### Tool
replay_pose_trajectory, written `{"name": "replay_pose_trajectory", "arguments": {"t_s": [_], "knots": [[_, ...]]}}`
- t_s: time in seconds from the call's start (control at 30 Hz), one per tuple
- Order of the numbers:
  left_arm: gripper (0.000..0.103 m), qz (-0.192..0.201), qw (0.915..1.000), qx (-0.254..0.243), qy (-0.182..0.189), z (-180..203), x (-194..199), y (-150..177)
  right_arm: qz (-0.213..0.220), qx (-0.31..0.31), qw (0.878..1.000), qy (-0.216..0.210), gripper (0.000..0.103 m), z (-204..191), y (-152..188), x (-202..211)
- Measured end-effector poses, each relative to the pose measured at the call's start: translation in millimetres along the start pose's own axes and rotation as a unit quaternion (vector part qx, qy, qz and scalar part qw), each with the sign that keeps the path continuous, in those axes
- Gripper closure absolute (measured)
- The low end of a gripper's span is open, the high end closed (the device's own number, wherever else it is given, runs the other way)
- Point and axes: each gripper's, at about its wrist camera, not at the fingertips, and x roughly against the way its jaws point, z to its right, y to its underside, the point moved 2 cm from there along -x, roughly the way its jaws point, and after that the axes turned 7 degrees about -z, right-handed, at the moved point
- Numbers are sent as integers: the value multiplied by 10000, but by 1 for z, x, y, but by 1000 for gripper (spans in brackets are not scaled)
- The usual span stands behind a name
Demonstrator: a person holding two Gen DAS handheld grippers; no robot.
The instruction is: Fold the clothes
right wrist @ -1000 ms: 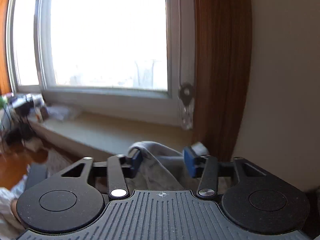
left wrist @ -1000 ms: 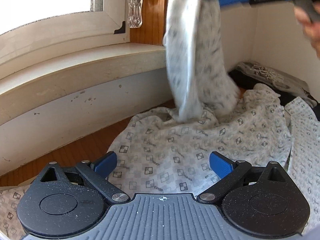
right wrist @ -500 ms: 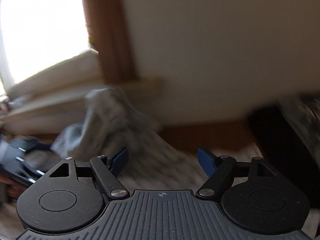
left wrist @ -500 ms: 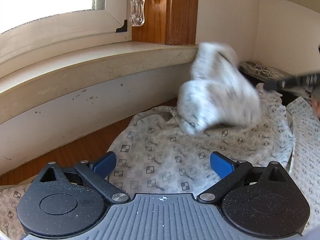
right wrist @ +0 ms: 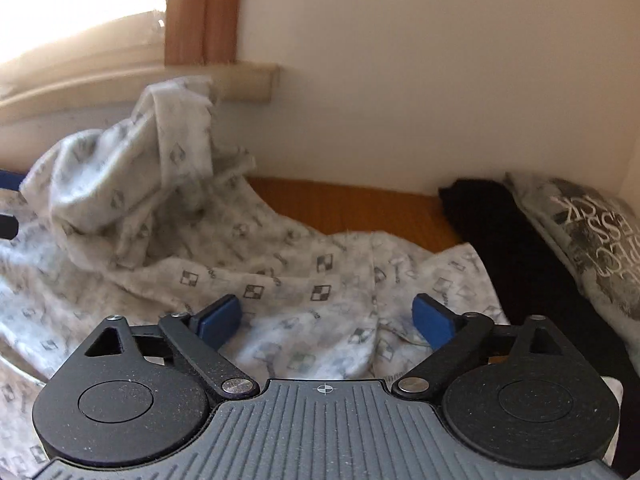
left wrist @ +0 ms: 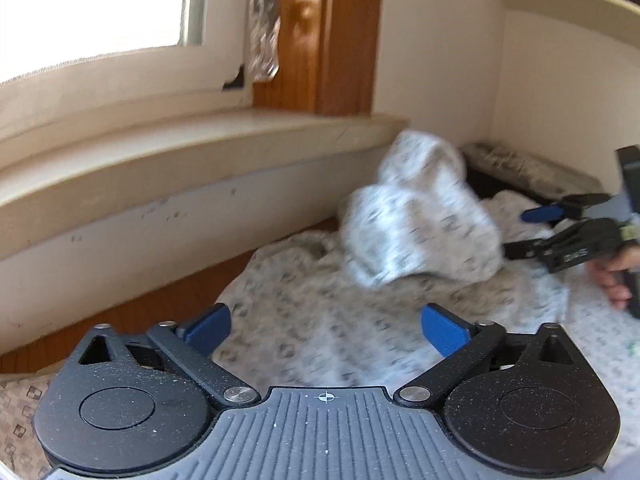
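A white garment with small grey checker squares (left wrist: 320, 320) lies crumpled on a wooden surface. One part of it (left wrist: 416, 216) is bunched in a heap near the wall, blurred as if still falling; in the right wrist view this heap (right wrist: 132, 176) sits at the left. My left gripper (left wrist: 326, 328) hovers open above the near cloth, holding nothing. My right gripper (right wrist: 328, 316) is open too, low over the garment (right wrist: 304, 284). From the left wrist view, the right gripper (left wrist: 532, 232) shows at the right edge, held by a hand (left wrist: 612, 276).
A windowsill (left wrist: 192, 160) and white wall run along the back left, a wooden window frame (left wrist: 332, 36) above. A black garment (right wrist: 520, 248) and a grey printed one (right wrist: 592, 240) lie at the far right corner. Bare wood (right wrist: 352, 208) shows by the wall.
My right gripper held part of the garment high, then opened and dropped low to the right. The released cloth fell into a heap on the rest. My left gripper stayed open.
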Motion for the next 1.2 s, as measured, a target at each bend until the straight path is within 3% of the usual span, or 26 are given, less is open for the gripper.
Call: {"name": "replay_pose_trajectory", "arguments": {"t_s": [0.07, 0.1, 0.17, 0.27, 0.4, 0.57, 0.63, 0.67, 0.7, 0.77, 0.8, 0.9, 1.03, 1.13, 1.2], "knots": [[12, 5, 9994, 235, 253, 3, 4, -4, 29, -58, 10000, -39, 5, 3, 0, 2], [28, -89, 9980, 431, 444, 5, 3, -6, 44, -86, 9999, -58, 5, 4, 0, 3], [41, -310, 9935, 782, 773, 11, -1, -9, 73, -144, 9998, -97, 5, 6, 1, 4], [41, -399, 9901, 951, 951, 29, -7, -13, 116, -230, 9995, -155, 5, 10, 1, 7], [26, -340, 9913, 979, 807, 55, -19, -24, 142, -320, 9991, -225, 4, 14, 1, 9], [24, -170, 9922, 1051, 647, 72, -37, -43, 108, -294, 9993, -204, 3, 13, 1, 8], [30, -111, 9935, 1044, 445, 72, -43, -48, 90, -259, 9995, -175, 3, 12, 1, 8], [44, -144, 9937, 1044, 380, 69, -47, -50, 81, -242, 9995, -161, 3, 11, 1, 7], [69, -214, 9932, 1064, 418, 66, -52, -52, 72, -224, 9996, -146, 3, 10, 1, 7], [90, -334, 9925, 1077, 467, 54, -52, -53, 109, -264, 9995, -157, 3, 12, 1, 8], [96, -367, 9928, 1048, 446, 49, -49, -54, 136, -306, 9993, -162, 3, 13, 2, 9], [96, -134, 9966, 780, 232, 34, -17, -66, 204, -443, 9986, -191, 3, 17, 2, 11], [96, 199, 9977, 630, 154, -1, 55, -92, 267, -583, 9975, -308, 3, 22, 3, 12], [96, 471, 9970, 558, -260, -32, 107, -106, 259, -669, 9968, -359, 3, 26, 3, 12], [96, 391, 9956, 604, -595, -52, 121, -103, 240, -668, 9968, -378, 3, 26, 2, 11]]}}
